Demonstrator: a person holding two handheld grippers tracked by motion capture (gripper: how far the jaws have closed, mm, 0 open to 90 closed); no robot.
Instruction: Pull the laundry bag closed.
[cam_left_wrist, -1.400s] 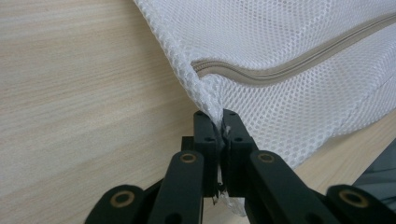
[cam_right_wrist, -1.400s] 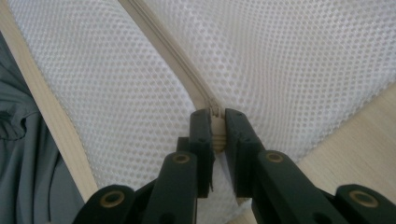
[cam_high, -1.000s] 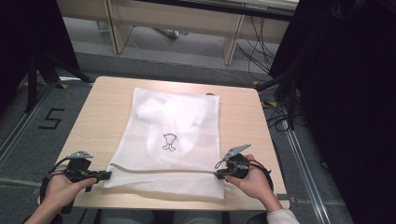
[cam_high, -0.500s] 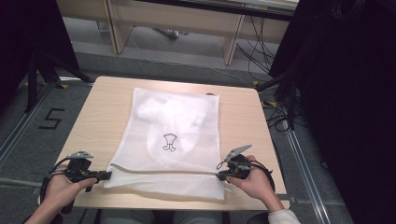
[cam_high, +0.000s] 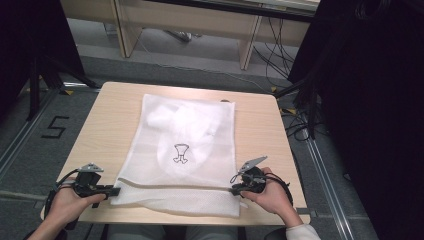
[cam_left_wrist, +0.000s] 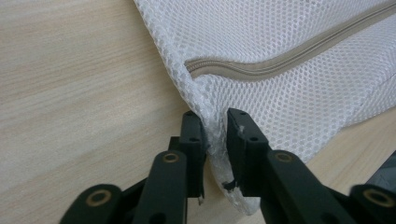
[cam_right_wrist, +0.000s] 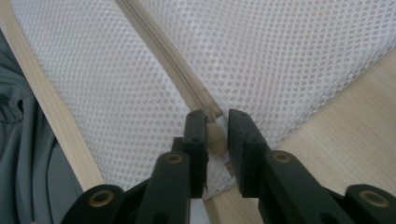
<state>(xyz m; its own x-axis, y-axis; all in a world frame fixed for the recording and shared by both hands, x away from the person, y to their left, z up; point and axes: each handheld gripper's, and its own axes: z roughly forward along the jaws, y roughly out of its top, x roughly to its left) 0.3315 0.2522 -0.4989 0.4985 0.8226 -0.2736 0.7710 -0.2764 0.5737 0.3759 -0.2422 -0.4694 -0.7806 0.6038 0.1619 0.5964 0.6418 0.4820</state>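
Observation:
A white mesh laundry bag (cam_high: 200, 125) lies flat on the wooden table (cam_high: 107, 125), with a white garment bearing a small dark print (cam_high: 181, 153) inside it. A beige zipper (cam_left_wrist: 289, 56) runs along the bag's near end. My left gripper (cam_high: 115, 191) is at the bag's near left corner. Its jaws (cam_left_wrist: 215, 119) have just been opening and stand slightly apart, with the mesh corner (cam_left_wrist: 219, 154) loose between them. My right gripper (cam_high: 236, 190) is at the near right corner. Its jaws (cam_right_wrist: 215, 116) have also just been opening, with the zipper's end (cam_right_wrist: 215, 137) in the gap.
The table's near edge (cam_high: 200, 220) runs just behind both hands, and the bag's bottom edge nearly reaches it. Bare wood shows to the left and right of the bag. Table legs and cables stand on the floor beyond the far edge (cam_high: 190, 89).

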